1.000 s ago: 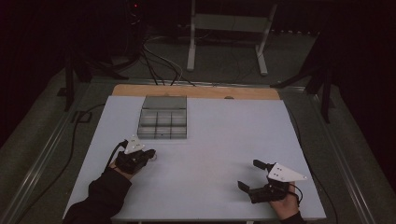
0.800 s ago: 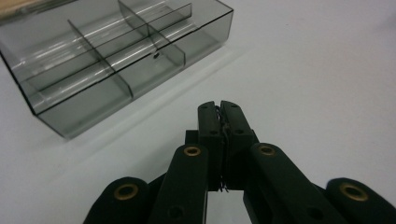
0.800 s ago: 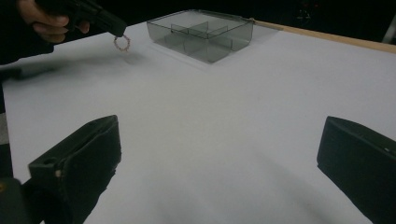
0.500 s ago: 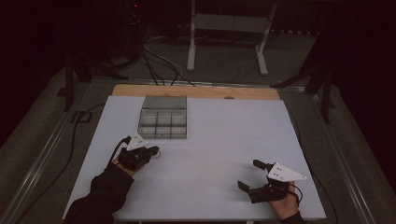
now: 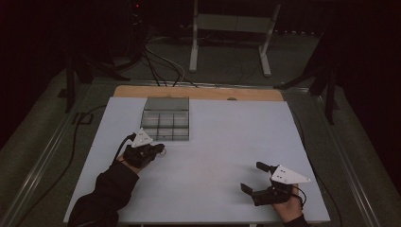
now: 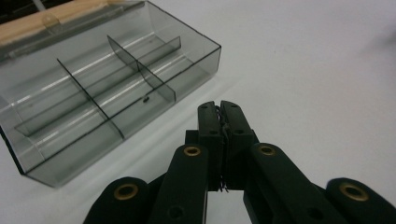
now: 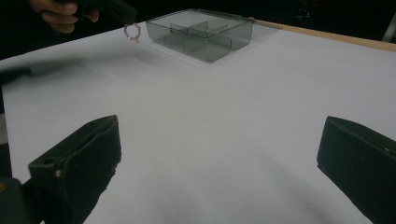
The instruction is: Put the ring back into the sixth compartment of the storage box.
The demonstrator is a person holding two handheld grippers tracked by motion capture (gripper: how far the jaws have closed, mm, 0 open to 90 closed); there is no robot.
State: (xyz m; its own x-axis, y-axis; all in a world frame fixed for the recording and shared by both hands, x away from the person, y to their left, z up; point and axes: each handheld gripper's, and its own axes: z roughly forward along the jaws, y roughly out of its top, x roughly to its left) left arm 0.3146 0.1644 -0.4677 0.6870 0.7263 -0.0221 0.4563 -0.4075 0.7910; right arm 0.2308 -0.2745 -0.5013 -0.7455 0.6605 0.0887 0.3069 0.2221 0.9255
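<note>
So your left gripper (image 5: 158, 149) has crept a touch closer to the clear divider box (image 5: 165, 138) over the last second, and the box now sits at about 1 o'clock from it. Its jaws are pinched right together on a small pinkish ring (image 7: 132, 31), which dangles from the tips above the white table (image 5: 227, 142), just short of the box. Your right gripper (image 5: 251, 176) hasn't budged down at 4 o'clock, jaws spread wide with nothing in them. Looks to me like the ring is headed for 1 of the compartments
</note>
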